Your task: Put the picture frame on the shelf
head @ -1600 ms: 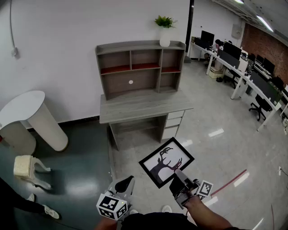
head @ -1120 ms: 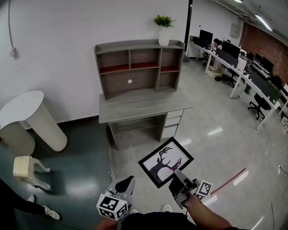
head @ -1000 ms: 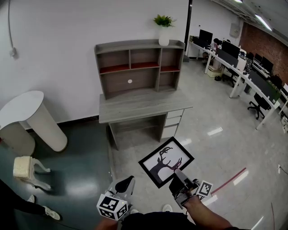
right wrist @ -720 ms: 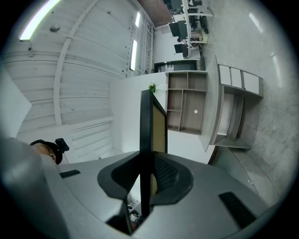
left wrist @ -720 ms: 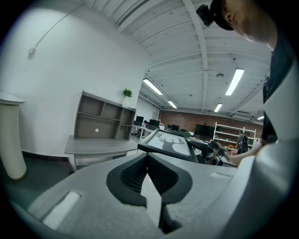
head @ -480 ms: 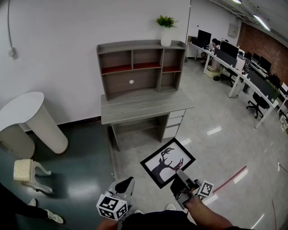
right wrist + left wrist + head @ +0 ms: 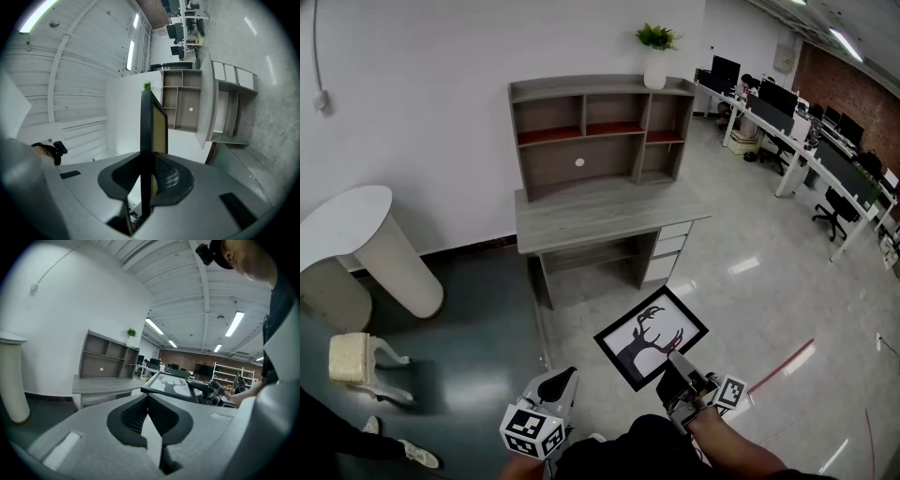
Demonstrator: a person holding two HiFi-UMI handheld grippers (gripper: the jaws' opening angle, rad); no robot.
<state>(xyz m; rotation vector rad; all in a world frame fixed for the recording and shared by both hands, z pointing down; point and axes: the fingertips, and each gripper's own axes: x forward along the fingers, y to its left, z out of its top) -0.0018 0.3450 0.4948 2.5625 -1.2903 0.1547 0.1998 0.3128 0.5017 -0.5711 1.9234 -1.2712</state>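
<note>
- Two tools are seen low in the head view. The right hand-held gripper is clenched on one edge of the picture frame, and the left hand-held gripper is closed on nothing.
- The picture frame is carried face up over the floor, well apart from the shelf.
- A slip is judged possible: the frame is pinched at one edge only, so it could pivot or drop onto the hard floor.
- The potted plant on top of the shelf could be knocked, or a divider struck, if the frame is brought in tilted.
- A grey tabletop is set below the shelf. A round white table and office desks are seen to either side.
</note>
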